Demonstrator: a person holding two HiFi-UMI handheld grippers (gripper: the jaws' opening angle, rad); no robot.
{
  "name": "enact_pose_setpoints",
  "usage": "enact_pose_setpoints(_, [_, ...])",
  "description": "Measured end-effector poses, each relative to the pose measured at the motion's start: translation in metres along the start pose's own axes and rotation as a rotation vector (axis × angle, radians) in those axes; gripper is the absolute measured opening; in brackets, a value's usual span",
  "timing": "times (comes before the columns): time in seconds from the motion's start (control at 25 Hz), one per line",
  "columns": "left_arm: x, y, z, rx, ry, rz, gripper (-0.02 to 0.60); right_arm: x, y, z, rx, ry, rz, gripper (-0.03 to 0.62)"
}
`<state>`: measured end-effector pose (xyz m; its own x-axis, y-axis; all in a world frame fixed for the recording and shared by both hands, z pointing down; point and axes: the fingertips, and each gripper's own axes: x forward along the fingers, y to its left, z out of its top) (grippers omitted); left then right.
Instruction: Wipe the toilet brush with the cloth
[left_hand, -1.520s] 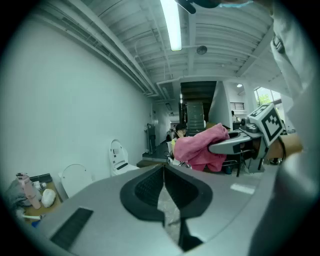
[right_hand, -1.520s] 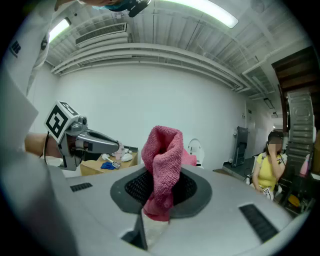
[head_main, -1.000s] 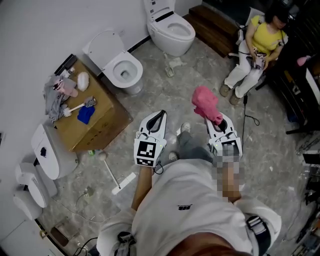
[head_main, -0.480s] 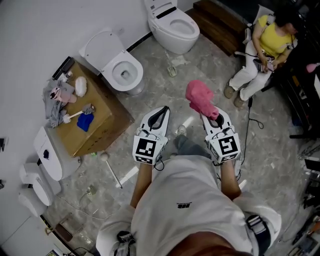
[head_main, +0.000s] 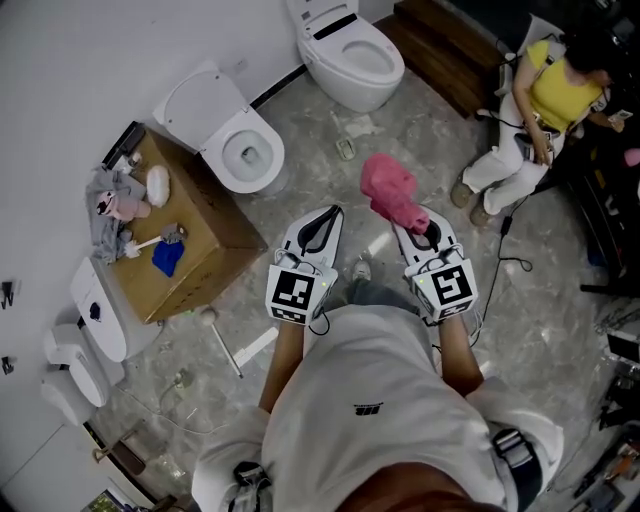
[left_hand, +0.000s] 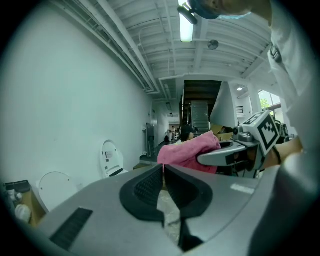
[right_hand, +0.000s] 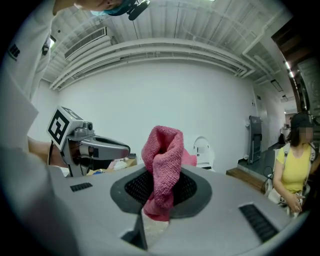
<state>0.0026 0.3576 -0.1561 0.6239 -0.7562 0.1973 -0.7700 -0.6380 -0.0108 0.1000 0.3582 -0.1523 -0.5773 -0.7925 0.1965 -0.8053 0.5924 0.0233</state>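
My right gripper (head_main: 411, 222) is shut on a pink cloth (head_main: 389, 191) that stands bunched above its jaws; the cloth (right_hand: 163, 152) fills the middle of the right gripper view. My left gripper (head_main: 325, 213) is held beside it, shut with nothing between its pads (left_hand: 151, 186). A white-handled brush with a grey head (head_main: 150, 240) lies on a cardboard box (head_main: 208, 232) far to the left of both grippers. Another long white-handled tool (head_main: 222, 345) lies on the floor below the box.
A toilet with a raised lid (head_main: 240, 150) stands beside the box, and a second toilet (head_main: 352, 58) behind it. A blue cloth (head_main: 165, 258) and grey rags (head_main: 108, 205) lie on the box. A seated person in a yellow top (head_main: 552, 95) is at the right. A white fixture (head_main: 96, 308) lies at the left.
Both grippers have drifted a little up and left in the head view, with the pink cloth still held. The right gripper's marker cube has come into clear sight.
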Motion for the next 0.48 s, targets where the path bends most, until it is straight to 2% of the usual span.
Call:
enact_pose_setpoints(0.24, [0.027, 0.01, -0.002, -0.009, 0.021, 0.02, 0.018, 0.017, -0.032, -0.006, 0.021, 0.015, 0.008, 0.061])
enact_pose_setpoints(0.48, [0.051, 0.041, -0.006, -0.011, 0.03, 0.056, 0.018, 0.048, -0.058, -0.008, 0.028, 0.019, 0.004, 0.061])
